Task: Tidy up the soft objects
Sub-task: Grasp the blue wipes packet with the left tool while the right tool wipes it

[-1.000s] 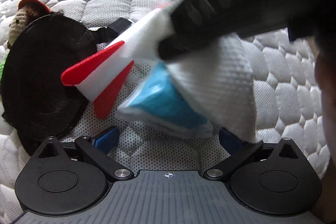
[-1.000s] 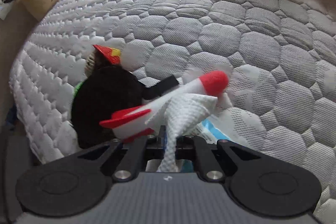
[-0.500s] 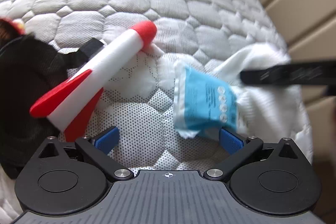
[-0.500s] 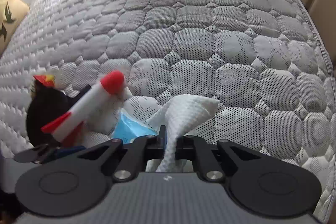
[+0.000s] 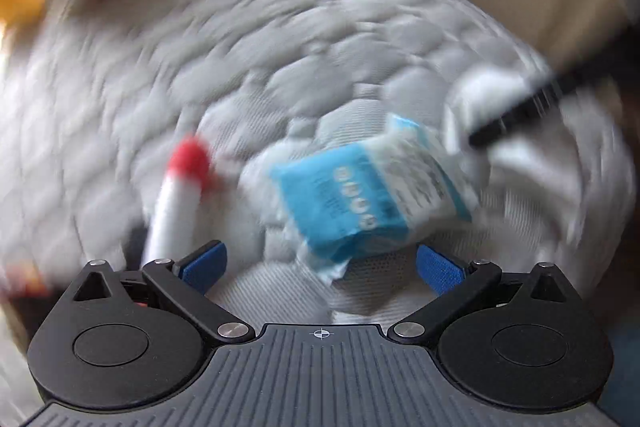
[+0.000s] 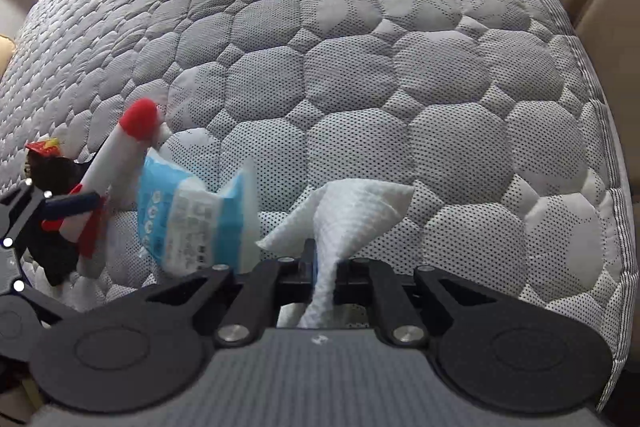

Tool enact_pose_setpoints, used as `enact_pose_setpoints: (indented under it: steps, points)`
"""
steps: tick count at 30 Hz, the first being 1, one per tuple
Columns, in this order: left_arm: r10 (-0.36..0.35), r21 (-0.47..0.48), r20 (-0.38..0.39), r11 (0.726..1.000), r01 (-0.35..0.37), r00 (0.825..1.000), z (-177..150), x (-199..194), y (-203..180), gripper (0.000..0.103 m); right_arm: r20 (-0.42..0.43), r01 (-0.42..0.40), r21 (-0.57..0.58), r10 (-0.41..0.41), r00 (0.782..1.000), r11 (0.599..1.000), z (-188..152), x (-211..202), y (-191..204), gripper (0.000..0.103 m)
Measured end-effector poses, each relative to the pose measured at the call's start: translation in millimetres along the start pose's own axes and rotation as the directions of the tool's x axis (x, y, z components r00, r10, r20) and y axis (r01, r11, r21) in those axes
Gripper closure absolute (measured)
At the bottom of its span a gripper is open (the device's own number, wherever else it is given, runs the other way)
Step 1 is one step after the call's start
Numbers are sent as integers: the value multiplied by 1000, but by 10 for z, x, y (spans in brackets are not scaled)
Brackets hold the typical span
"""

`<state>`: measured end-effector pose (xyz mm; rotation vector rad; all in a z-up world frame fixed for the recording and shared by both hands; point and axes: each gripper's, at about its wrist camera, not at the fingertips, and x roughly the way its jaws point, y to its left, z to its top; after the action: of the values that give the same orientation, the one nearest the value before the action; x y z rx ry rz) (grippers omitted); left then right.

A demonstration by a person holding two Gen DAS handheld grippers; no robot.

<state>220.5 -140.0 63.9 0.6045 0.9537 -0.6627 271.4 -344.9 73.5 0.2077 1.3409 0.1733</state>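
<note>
Right gripper (image 6: pixel 320 259) clenches the white cloth (image 6: pixel 352 203); left gripper (image 5: pixel 320 261) released — blue packet (image 6: pixel 192 223) (print blurred, unreadable).

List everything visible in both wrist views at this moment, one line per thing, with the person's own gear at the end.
mattress: 1, grey quilted, fills both views
toy rocket: 1, white with red nose and fins, left, lying on the mattress
tissue pack: 1, blue and white, just right of the rocket
white cloth: 1, pinched in the right gripper
black round item: 1, far left behind the rocket, what it is unclear
crochet toy: 1, red-topped, far left, mostly hidden
right gripper: 1, black, shut on the cloth
left gripper: 1, black with blue pads, open over the tissue pack
</note>
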Motion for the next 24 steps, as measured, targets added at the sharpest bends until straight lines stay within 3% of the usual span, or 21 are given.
enact_pose_setpoints:
  steps: [1, 3, 6, 7, 8, 9, 11, 12, 13, 14, 15, 16, 18, 19, 20, 21, 22, 24]
  points:
    - [23, 172, 19, 985, -26, 1000, 0, 22, -129, 0, 2, -4, 4, 4, 1000, 1000, -28, -27, -35, 96]
    - [27, 411, 33, 911, -38, 999, -34, 97, -282, 0, -1, -10, 14, 10, 1000, 1000, -92, -69, -91, 95]
    - [-23, 590, 8, 807, 13, 1000, -46, 259, -320, 0, -16, -28, 39, 28, 999, 999, -210, -111, -163, 92]
    - [-38, 598, -6, 801, 34, 999, -12, 326, -284, 0, -21, -36, 48, 37, 999, 998, -246, -113, -168, 92]
    - [-63, 576, -22, 815, 64, 998, 48, 386, -228, 0, -26, -44, 54, 45, 999, 998, -281, -116, -171, 92]
    - [-93, 520, -41, 848, 100, 995, 129, 430, -151, 0, -30, -51, 57, 53, 998, 997, -307, -113, -167, 92]
    - [-159, 301, -72, 938, 173, 985, 315, 515, 62, 0, -36, -66, 62, 68, 997, 996, -350, -102, -154, 90]
    - [-200, 165, -84, 963, 211, 976, 397, 560, 184, 1, -39, -73, 64, 75, 996, 995, -372, -97, -147, 90]
    - [-244, 23, -86, 969, 246, 966, 451, 597, 310, 1, -35, -79, 69, 81, 996, 995, -380, -106, -145, 90]
    - [-281, -110, -74, 956, 272, 957, 484, 624, 428, 2, -29, -84, 75, 86, 996, 994, -383, -122, -145, 90]
    - [-319, -242, -58, 924, 296, 946, 508, 644, 549, 4, -23, -89, 81, 91, 996, 993, -387, -137, -145, 90]
    - [-364, -365, -39, 872, 326, 931, 514, 658, 654, 5, -11, -104, 82, 105, 994, 991, -375, -175, -134, 90]
    - [-466, -568, 8, 726, 388, 885, 490, 689, 805, 18, 16, -141, 79, 140, 990, 987, -341, -270, -101, 90]
    - [-522, -643, 28, 644, 415, 853, 417, 698, 855, 20, 37, -173, 86, 170, 985, 981, -306, -325, -74, 90]
    - [-562, -693, 37, 582, 426, 827, 316, 698, 861, 22, 60, -211, 94, 205, 977, 973, -264, -382, -44, 90]
    - [-578, -718, 30, 555, 420, 816, 234, 692, 829, 22, 84, -248, 102, 240, 967, 963, -222, -440, -13, 90]
    - [-570, -718, 12, 567, 404, 821, 176, 674, 782, 22, 108, -285, 109, 274, 956, 952, -180, -497, 18, 91]
    - [-529, -684, -19, 626, 374, 849, 88, 607, 696, 22, 157, -358, 120, 339, 928, 926, -96, -612, 79, 91]
